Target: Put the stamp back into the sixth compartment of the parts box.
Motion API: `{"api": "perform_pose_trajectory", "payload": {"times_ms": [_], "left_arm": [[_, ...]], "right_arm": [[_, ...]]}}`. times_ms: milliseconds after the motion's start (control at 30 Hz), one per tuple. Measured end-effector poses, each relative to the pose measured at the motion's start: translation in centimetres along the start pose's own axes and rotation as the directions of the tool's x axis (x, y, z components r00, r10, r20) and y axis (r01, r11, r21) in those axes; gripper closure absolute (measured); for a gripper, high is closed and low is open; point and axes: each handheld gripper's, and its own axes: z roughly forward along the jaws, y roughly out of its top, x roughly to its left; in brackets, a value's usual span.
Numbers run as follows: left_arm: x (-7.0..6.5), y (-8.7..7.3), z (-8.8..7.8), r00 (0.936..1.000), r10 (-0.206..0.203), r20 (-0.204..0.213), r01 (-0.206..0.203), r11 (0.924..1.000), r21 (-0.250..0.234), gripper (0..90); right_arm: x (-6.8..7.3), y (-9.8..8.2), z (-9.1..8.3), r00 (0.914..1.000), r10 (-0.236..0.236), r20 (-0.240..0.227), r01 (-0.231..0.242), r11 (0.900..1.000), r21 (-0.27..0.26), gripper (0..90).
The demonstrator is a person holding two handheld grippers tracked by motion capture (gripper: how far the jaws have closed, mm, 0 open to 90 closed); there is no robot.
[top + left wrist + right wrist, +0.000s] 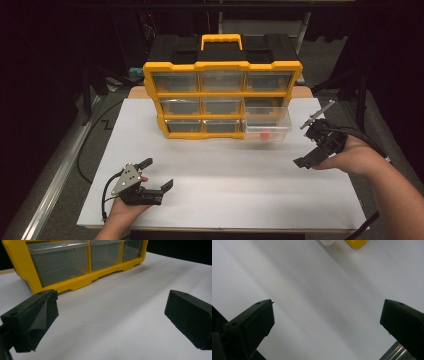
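A: Black foam pads, set wide apart on the left gripper, nothing between. Same on the right gripper: jaws spread, empty.

B: Noted. Nearest thing?

A: Clear plastic drawer, pulled partway out of the bottom-right slot of the yellow organizer, toward the white worktop's far right edge. Small red item inside, too blurred to name.

B: Handling?

A: Probably light, thin-walled, stiff but crackable, slick on the faces. Best taken by the front lip or pinched across the front wall; gentle squeeze, straight pull or push along the slot to avoid jamming.

B: Poses?

A: Left hand low near the front left corner, palm up under the gripper, aimed at the organizer's bottom row. Right hand raised off the right edge, gripper tilted down toward the worktop, just beside the drawer, not touching.
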Motion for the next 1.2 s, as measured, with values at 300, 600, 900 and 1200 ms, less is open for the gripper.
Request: {"api": "perform_pose_trajectory", "payload": {"times_ms": [300, 600, 900, 1200], "left_arm": [[0.1, 0.0, 0.0, 0.9999, -0.005, -0.012, 0.005, 1.0000, 0.005, 0.4], [0.2, -0.1, 0.0, 0.9996, -0.017, -0.022, 0.018, 0.9998, 0.010, 0.4], [0.4, -0.1, 0.1, 0.9990, -0.038, -0.025, 0.038, 0.9991, 0.018, 0.5], [0.8, -0.2, -0.1, 0.9982, -0.053, -0.029, 0.054, 0.9985, 0.011, 0.4]], "right_arm": [[0.9, -1.4, 4.9, 0.9999, 0.006, -0.013, -0.005, 0.999, 0.044, 0.1], [1.8, -3.2, 9.2, 0.9994, 0.033, -0.012, -0.033, 0.999, -0.024, 0.1], [3.5, -5.2, 11.9, 0.9934, 0.113, -0.022, -0.114, 0.958, -0.263, 0.1], [4.7, -7.1, 12.1, 0.9723, 0.210, -0.102, -0.231, 0.794, -0.563, 0.0]]}}
